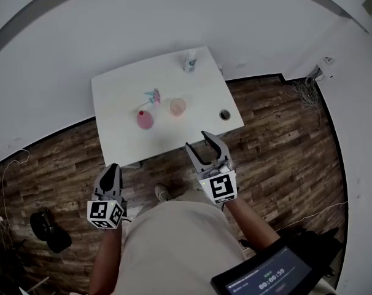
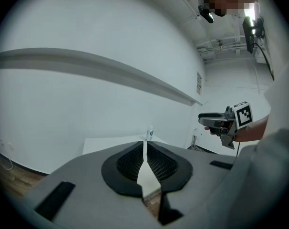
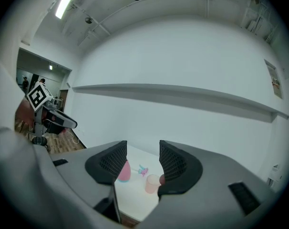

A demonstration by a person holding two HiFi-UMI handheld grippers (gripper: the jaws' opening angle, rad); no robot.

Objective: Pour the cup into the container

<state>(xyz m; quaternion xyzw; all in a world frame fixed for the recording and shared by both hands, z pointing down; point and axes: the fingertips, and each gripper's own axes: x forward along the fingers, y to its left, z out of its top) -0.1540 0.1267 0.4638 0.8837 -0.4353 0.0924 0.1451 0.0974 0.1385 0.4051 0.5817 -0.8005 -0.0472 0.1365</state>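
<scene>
Cup (image 1: 177, 106) stands on white desk (image 1: 118, 91) just beside pink container (image 1: 145, 119), untouched. Left gripper (image 1: 112, 168) jaws almost together (nothing between); right gripper (image 1: 197, 141) jaws apart, empty, both short of desk.

On the surface (image 1: 112, 91), the container (image 1: 145, 119) stood left of the cup (image 1: 177, 106), near it but apart. A small object (image 1: 153, 96) lay behind and between them. A bottle (image 1: 189, 61) stood at the far edge and a round thing (image 1: 224, 114) by the right edge. Before the near edge, over the floor (image 1: 284, 140), the left claw (image 1: 112, 167) hung left of the right claw (image 1: 198, 140).
</scene>
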